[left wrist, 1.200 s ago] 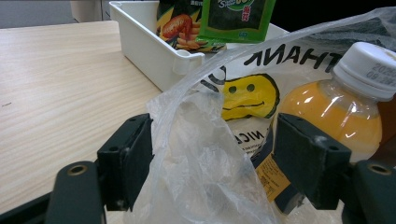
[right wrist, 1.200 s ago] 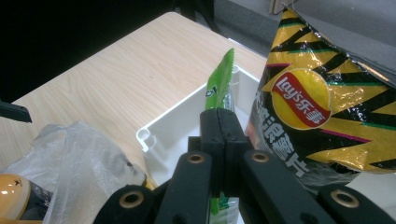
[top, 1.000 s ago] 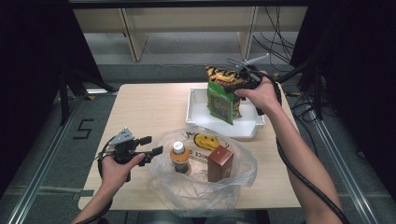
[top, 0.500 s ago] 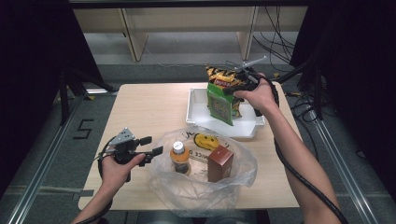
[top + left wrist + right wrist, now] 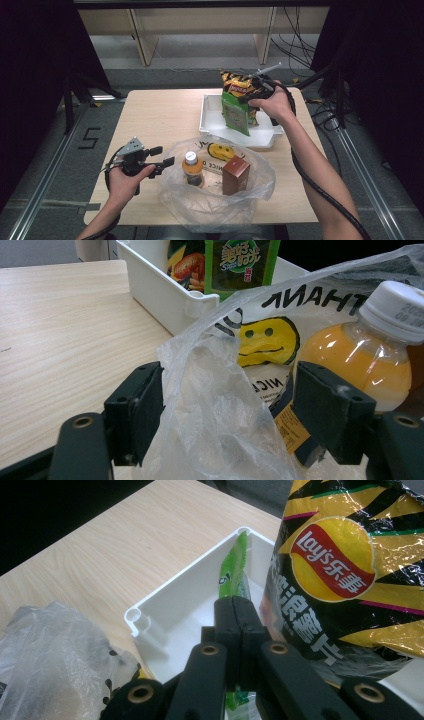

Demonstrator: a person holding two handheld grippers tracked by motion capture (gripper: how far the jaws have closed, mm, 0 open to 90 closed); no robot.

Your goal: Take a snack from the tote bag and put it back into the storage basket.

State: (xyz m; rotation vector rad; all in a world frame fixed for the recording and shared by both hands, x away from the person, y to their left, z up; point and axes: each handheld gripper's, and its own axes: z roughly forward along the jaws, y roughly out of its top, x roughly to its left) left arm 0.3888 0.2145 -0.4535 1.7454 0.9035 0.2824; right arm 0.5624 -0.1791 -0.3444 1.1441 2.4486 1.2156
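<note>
Pinching green packet [image 5: 234,575] edge between right gripper [image 5: 240,615] pads, over tray [image 5: 165,610]

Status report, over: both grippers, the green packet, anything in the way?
Right gripper shut on green packet, over the white tray. Left gripper open around plastic bag rim. Chip bag crowds the packet.

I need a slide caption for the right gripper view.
Right gripper lifts a green snack packet beside a Lay's bag.
</note>
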